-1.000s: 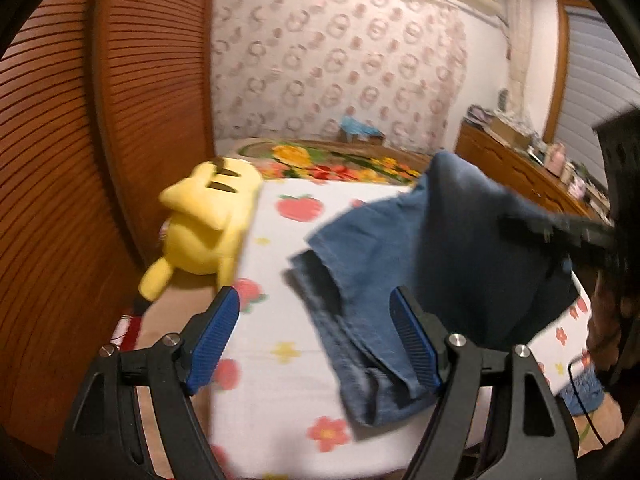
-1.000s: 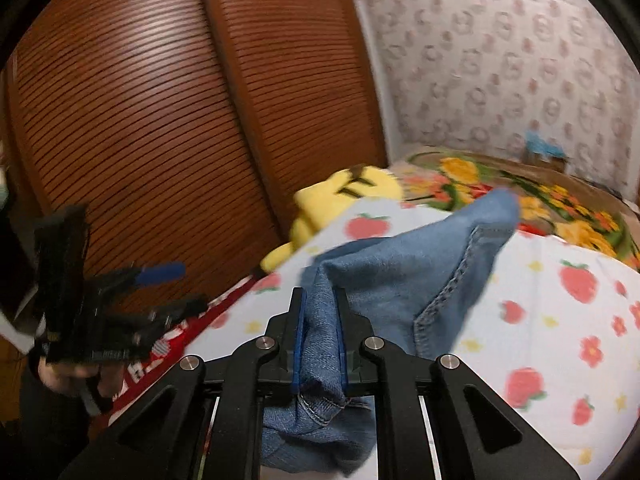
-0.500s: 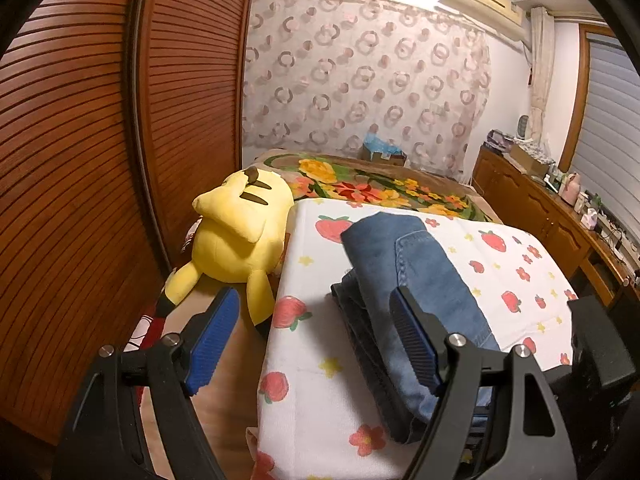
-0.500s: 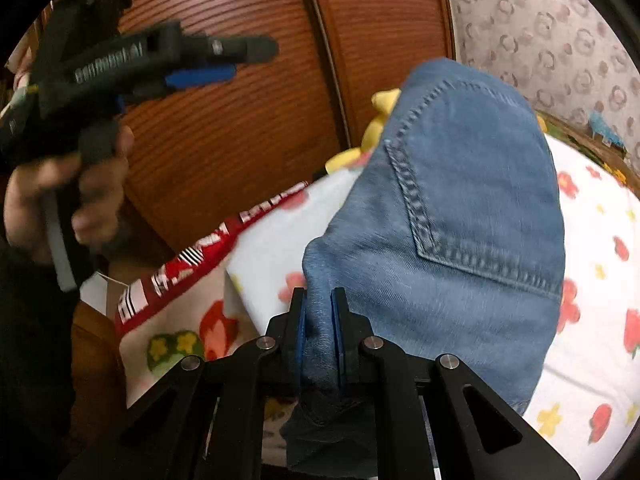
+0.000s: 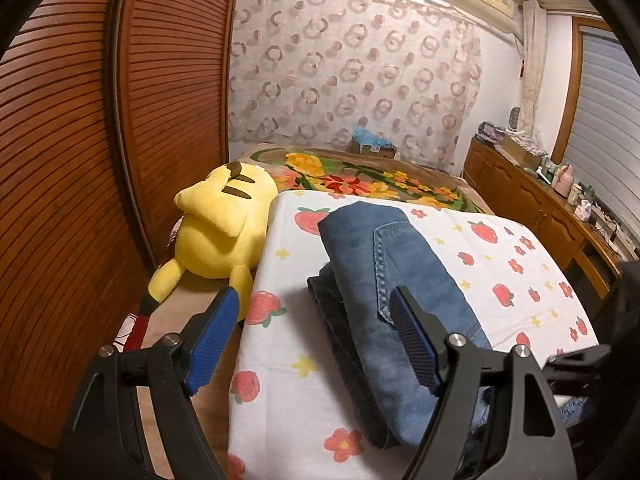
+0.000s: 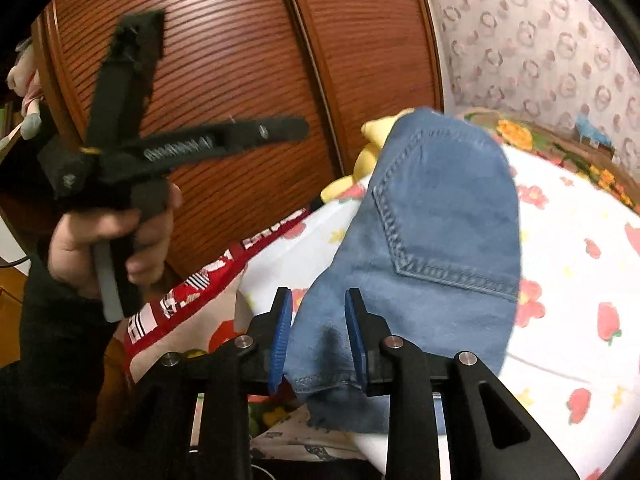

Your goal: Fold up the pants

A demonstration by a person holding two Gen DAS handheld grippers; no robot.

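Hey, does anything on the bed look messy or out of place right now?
Nothing is spilled or damaged. The folded jeans lie slightly uneven, darker lower layers poking out along the left edge. The yellow plush toy is slumped face-down beside the strawberry sheet.

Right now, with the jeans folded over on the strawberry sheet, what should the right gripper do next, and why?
Probably draw the right gripper straight back. Its jaws are opening, the hem of the folded jeans lies loose between them, and the fold already rests flat on the strawberry sheet.

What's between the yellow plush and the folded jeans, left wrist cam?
Only a bare strip of the strawberry-print cloth separates the yellow plush from the folded jeans; nothing else lies there. The left wrist view shows it.
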